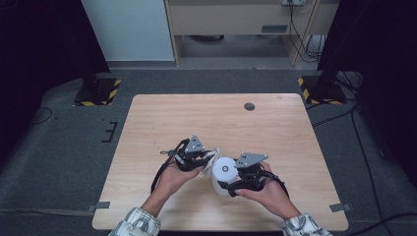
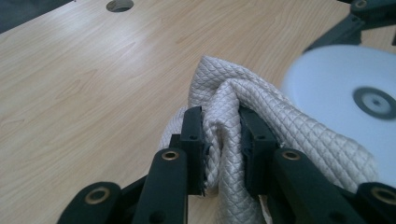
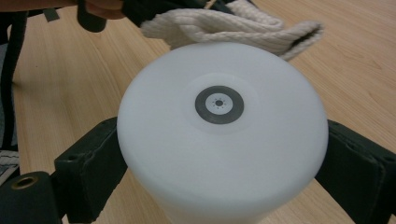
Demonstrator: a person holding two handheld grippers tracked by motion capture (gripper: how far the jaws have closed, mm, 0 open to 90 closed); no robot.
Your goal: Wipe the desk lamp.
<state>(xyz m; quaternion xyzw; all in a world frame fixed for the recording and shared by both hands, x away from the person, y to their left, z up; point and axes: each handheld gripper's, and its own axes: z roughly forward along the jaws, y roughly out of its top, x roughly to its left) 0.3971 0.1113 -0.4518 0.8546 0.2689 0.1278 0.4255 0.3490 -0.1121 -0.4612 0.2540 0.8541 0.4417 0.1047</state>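
Note:
A white round container (image 1: 224, 173) with a dark ring mark at the centre of its flat face (image 3: 219, 105) is clamped at its sides by my right gripper (image 1: 235, 183), whose black pads (image 3: 88, 170) press on it. My left gripper (image 1: 205, 160) is shut on a bunched cream quilted cloth (image 2: 224, 126), a thick fold squeezed between its pads (image 2: 192, 140). The cloth (image 3: 229, 25) lies against the far rim of the container (image 2: 355, 102), just above the wooden table (image 1: 216, 123).
A round grommet hole (image 1: 250, 106) sits in the table near its far edge. Two black stands with yellow-striped bases (image 1: 97, 92) flank the table's far corners on the grey floor. Cables trail from both grippers toward the person's hands.

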